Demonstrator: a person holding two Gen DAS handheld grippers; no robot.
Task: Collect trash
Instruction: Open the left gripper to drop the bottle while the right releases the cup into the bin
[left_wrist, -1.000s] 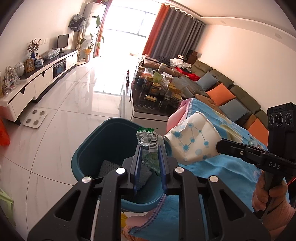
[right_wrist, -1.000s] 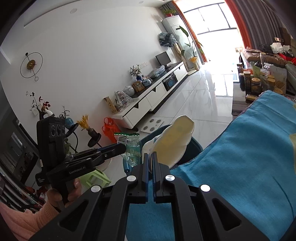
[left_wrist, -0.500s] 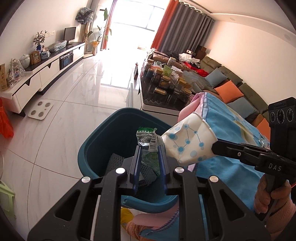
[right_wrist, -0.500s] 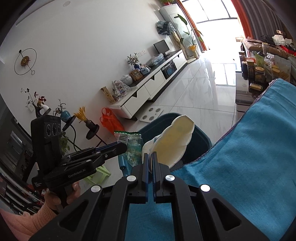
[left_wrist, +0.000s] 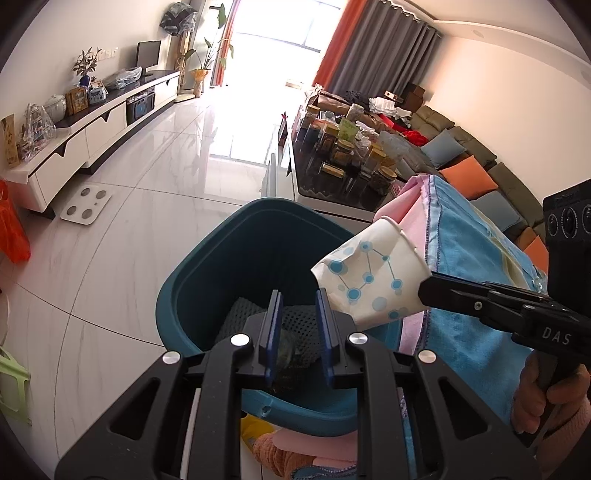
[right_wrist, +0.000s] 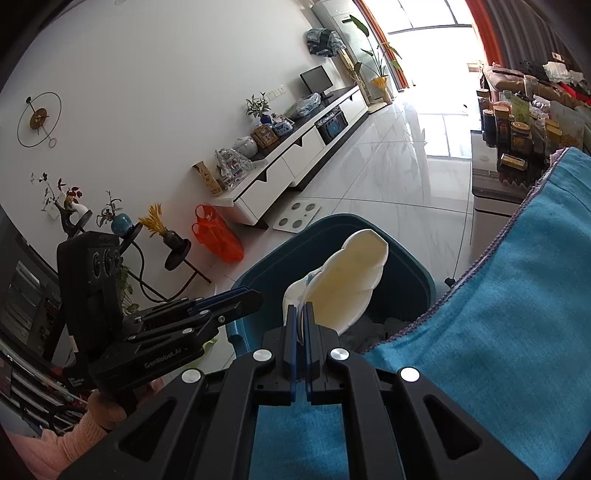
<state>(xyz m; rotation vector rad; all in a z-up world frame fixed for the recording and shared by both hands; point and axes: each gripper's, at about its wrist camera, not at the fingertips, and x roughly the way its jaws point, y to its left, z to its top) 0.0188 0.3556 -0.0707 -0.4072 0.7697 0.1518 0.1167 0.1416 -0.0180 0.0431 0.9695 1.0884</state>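
Pinching a squashed paper cup (right_wrist: 351, 280), the right gripper (right_wrist: 300, 310) has its jaws closed flat on the cup's lower edge. In the right wrist view the cup stands up at centre frame with its cream inside showing, in front of the teal bin (right_wrist: 406, 258). The left wrist view gives the other side. There the cup (left_wrist: 369, 273) shows a blue dot-and-line print and juts leftward from the right gripper (left_wrist: 424, 291) at right of centre, over the bin's near right rim.

The left gripper (left_wrist: 297, 299) hangs over the bin (left_wrist: 177, 295) at lower centre. Its blue pads stand a narrow gap apart with nothing between their tips. Only this view looks into the bin, where dark mesh material (left_wrist: 303, 317) lies on the bottom. The right wrist view shows the left gripper (right_wrist: 255, 295) from the side at lower left, tips at the bin's left rim. A blue cloth (right_wrist: 498, 295) fills the lower right.
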